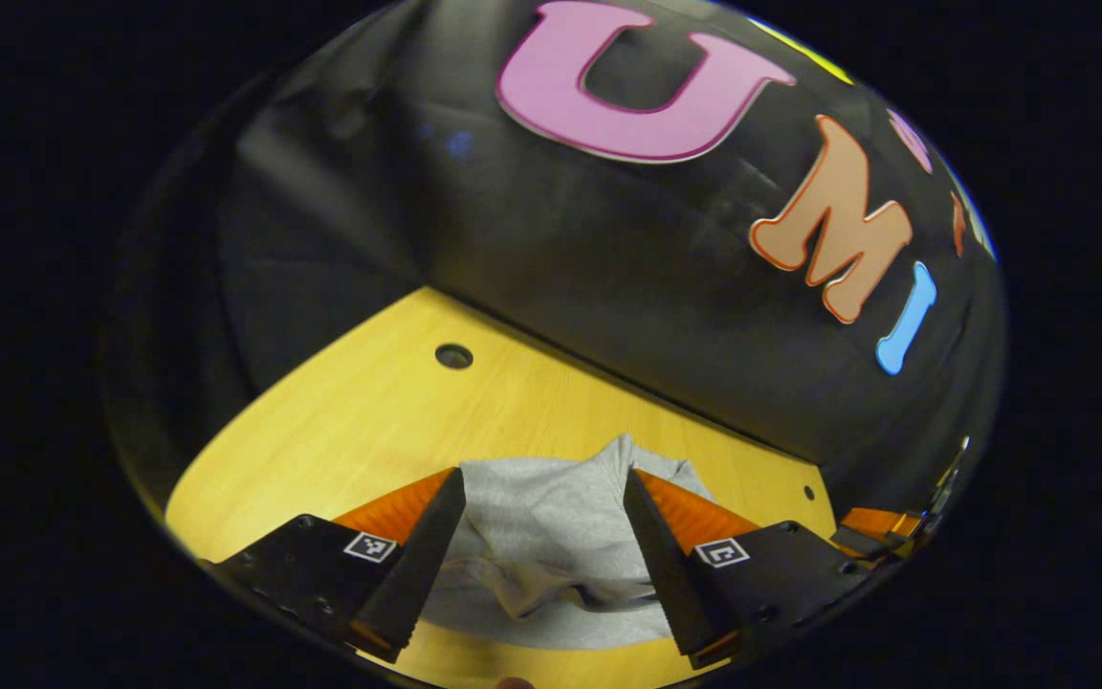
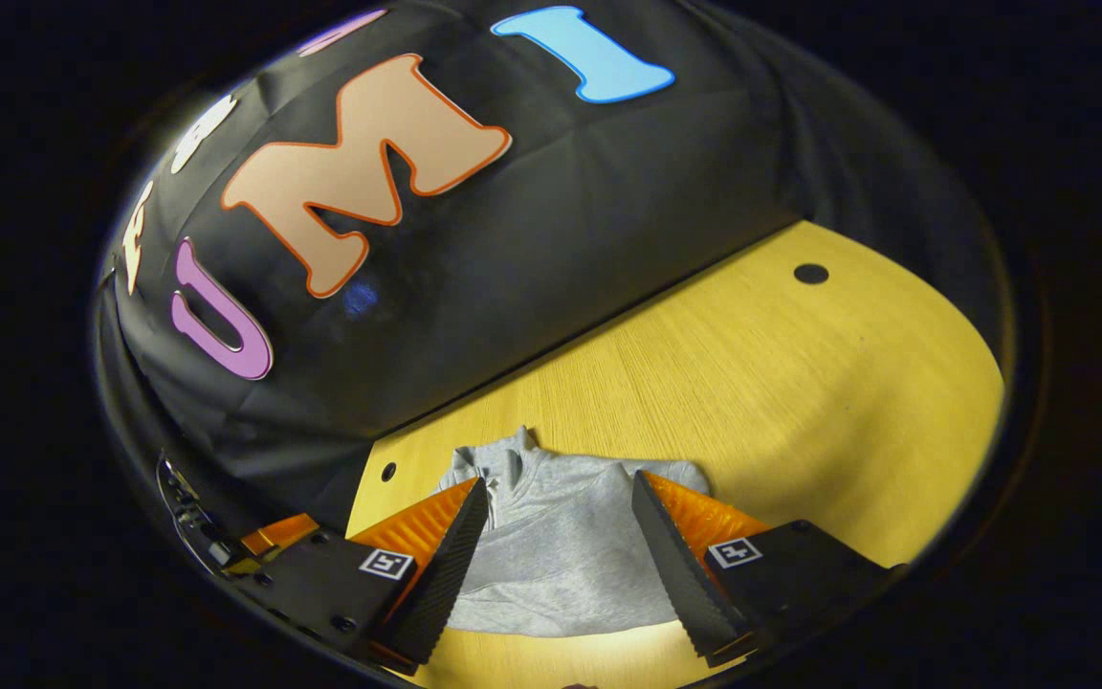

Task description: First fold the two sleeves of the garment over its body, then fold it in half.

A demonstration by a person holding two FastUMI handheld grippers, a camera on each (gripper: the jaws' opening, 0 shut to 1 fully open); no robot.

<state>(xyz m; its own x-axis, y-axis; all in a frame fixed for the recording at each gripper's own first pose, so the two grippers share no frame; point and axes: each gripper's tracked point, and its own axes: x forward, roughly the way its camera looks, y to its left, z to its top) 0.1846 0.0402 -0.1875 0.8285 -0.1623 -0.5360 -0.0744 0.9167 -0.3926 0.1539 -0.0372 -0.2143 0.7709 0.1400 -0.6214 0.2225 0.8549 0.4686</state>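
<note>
In the left gripper view the left gripper (image 1: pixel 543 560) hangs over the near part of the grey garment (image 1: pixel 551 536), its two fingers spread wide and grasping nothing, the cloth showing in the gap between them. The spread looks like readiness to pinch a bunched edge, since a rumpled fold (image 1: pixel 537 588) lies just below that gap. In the right gripper view the right gripper (image 2: pixel 559 565) is likewise released, fingers apart and empty, with smoother cloth of the garment (image 2: pixel 561 545) between them. The garment lies flat on the yellow wooden table (image 2: pixel 781 383), its collar (image 2: pixel 511 457) pointing toward the far wall, so the body is laid out ready for folding. In these views it already looks compact, which suggests the sleeves may be folded in, though I cannot tell for sure. Farther off, a round hole (image 2: pixel 810 274) sits in the tabletop near the table's back edge, and beyond it hangs the black cloth wall (image 2: pixel 532 258) of the booth.
</note>
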